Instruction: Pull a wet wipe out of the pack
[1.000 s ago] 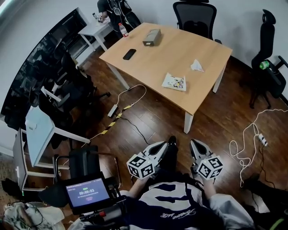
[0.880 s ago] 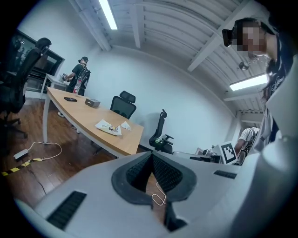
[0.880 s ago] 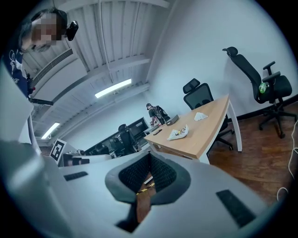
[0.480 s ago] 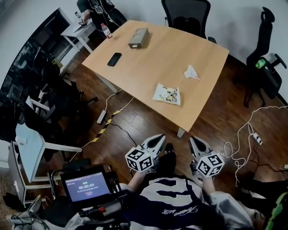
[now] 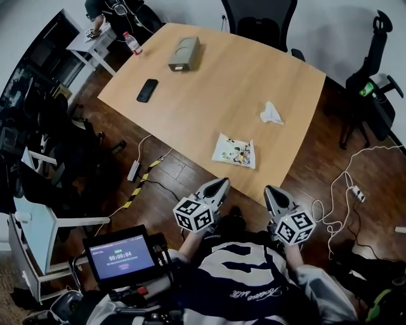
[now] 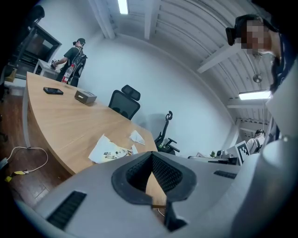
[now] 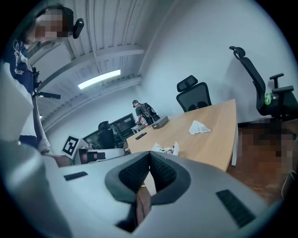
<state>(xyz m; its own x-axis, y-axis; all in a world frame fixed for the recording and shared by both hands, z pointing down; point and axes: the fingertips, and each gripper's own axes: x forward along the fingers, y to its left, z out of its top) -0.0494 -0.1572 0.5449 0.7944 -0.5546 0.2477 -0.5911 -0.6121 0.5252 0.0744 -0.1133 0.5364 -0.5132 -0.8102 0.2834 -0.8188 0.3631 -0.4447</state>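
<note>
The wet wipe pack [image 5: 234, 151], white with coloured print, lies flat near the front edge of the wooden table [image 5: 209, 95]. A crumpled white wipe [image 5: 271, 113] lies loose beyond it. Both grippers are held low by my body, short of the table edge. My left gripper [image 5: 222, 183] and my right gripper [image 5: 269, 190] point toward the pack, jaws closed tip to tip with nothing between them. In the left gripper view the pack [image 6: 109, 149] and wipe [image 6: 136, 136] lie ahead; the right gripper view also has the pack [image 7: 165, 148] and wipe [image 7: 199, 127].
A black phone [image 5: 146, 89], a grey box [image 5: 183, 53] and a bottle [image 5: 132, 43] lie on the table's far side. Office chairs [image 5: 257, 19] [image 5: 374, 70] stand behind and to the right. Cables [image 5: 342, 203] trail on the floor. A person [image 5: 108, 9] stands far back.
The head view has come closer to the table, so the pack and table edge now sit nearer the grippers. Both grippers stay shut, close to my body.
</note>
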